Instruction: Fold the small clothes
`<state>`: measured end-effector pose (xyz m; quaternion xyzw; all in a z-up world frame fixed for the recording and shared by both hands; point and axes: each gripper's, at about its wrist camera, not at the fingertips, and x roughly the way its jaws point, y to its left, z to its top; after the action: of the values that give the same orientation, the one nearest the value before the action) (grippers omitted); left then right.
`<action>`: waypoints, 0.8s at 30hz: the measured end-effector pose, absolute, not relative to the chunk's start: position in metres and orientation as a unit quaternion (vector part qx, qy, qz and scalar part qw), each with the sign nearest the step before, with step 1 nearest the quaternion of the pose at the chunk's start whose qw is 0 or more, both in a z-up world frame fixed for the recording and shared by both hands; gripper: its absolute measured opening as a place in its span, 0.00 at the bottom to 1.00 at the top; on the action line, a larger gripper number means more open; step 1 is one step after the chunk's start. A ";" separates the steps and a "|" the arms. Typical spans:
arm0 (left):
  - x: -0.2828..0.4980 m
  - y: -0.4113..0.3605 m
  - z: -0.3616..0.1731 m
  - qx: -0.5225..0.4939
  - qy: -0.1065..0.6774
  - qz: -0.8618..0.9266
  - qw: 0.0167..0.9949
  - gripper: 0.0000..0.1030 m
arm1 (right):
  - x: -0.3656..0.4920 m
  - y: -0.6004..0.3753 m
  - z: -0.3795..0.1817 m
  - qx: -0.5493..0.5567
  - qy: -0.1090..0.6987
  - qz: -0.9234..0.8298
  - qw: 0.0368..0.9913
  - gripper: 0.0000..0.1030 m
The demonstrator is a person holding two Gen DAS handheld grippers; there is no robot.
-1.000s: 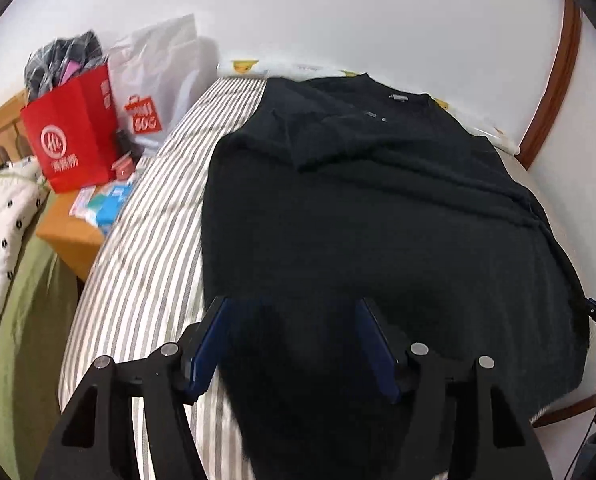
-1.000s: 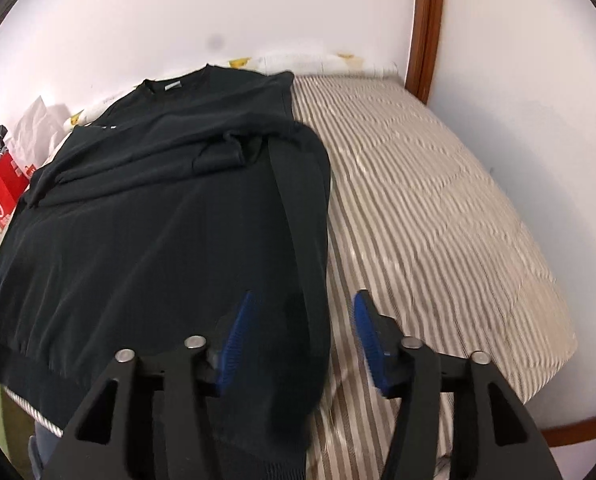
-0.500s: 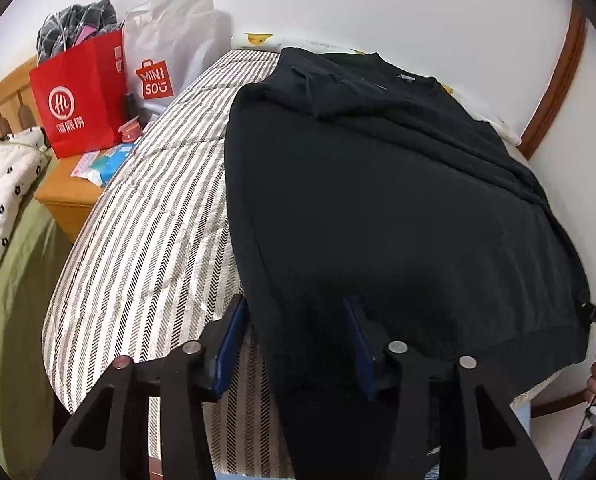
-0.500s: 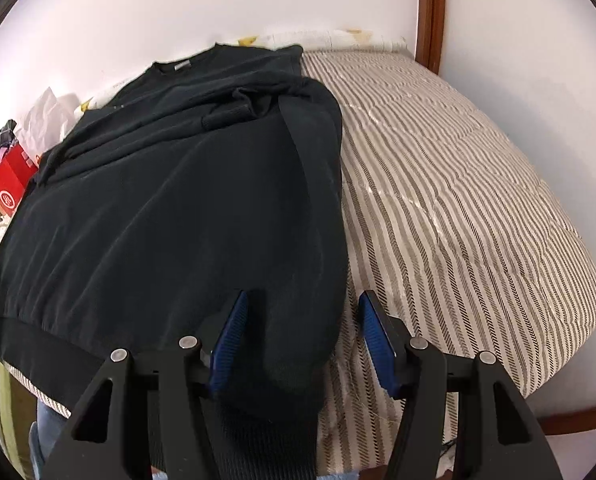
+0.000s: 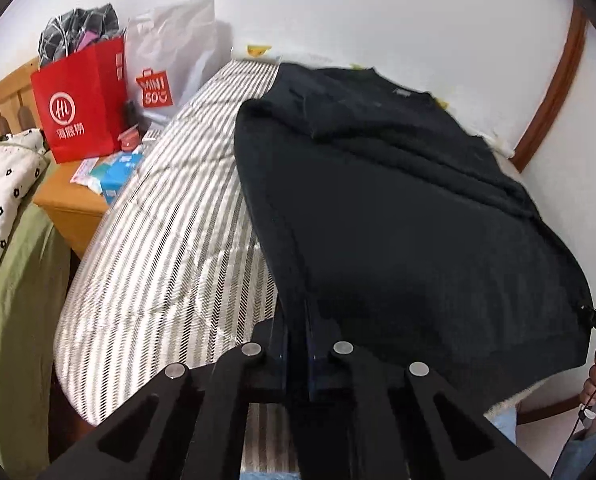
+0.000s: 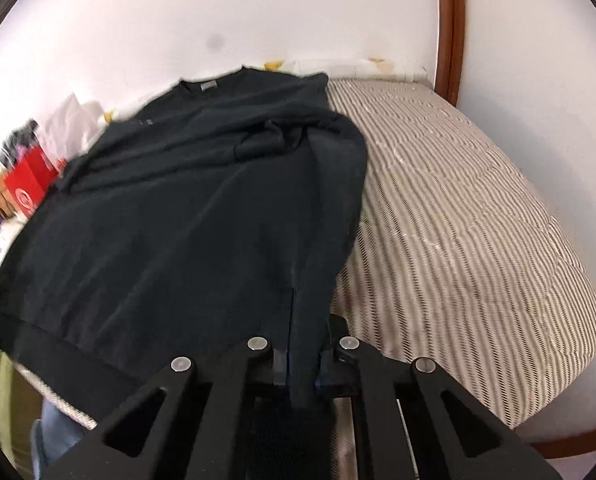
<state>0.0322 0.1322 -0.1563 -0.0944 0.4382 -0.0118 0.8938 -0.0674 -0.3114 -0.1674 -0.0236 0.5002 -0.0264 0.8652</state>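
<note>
A black sweatshirt (image 5: 397, 216) lies spread on the striped bed (image 5: 178, 216), collar at the far end, both sleeves folded in over the chest. My left gripper (image 5: 298, 344) is shut on its near left hem corner and lifts that edge. My right gripper (image 6: 301, 352) is shut on the near right hem corner of the sweatshirt (image 6: 178, 216), the cloth bunched between the blue pads. The hem hangs stretched between the two grippers.
A wooden nightstand (image 5: 70, 208) left of the bed holds a red paper bag (image 5: 78, 100), a white Miniso bag (image 5: 170, 68) and small packets. A green blanket (image 5: 14, 320) lies lower left. White walls with brown trim (image 6: 445, 32) border the bed (image 6: 457, 216).
Both grippers have closed from open onto the sweatshirt's near hem corners and raised them off the bed's front edge.
</note>
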 end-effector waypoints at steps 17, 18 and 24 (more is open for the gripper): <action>0.016 0.132 -0.112 -0.114 0.375 -0.043 0.919 0.06 | -0.071 -0.306 -0.103 -0.004 0.425 0.003 0.905 0.05; 0.020 0.133 -0.110 -0.115 0.373 -0.042 0.920 0.06 | -0.065 -0.305 -0.101 -0.003 0.421 0.004 0.907 0.05; 0.050 0.133 -0.092 -0.107 0.354 -0.038 0.928 0.06 | -0.029 -0.296 -0.089 -0.003 0.413 -0.006 0.911 0.05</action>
<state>0.0502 0.1329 -0.0922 -0.1074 0.3544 -0.0381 0.9281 -0.0287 -0.2958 -0.0888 -0.0029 0.4128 -0.0061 0.9108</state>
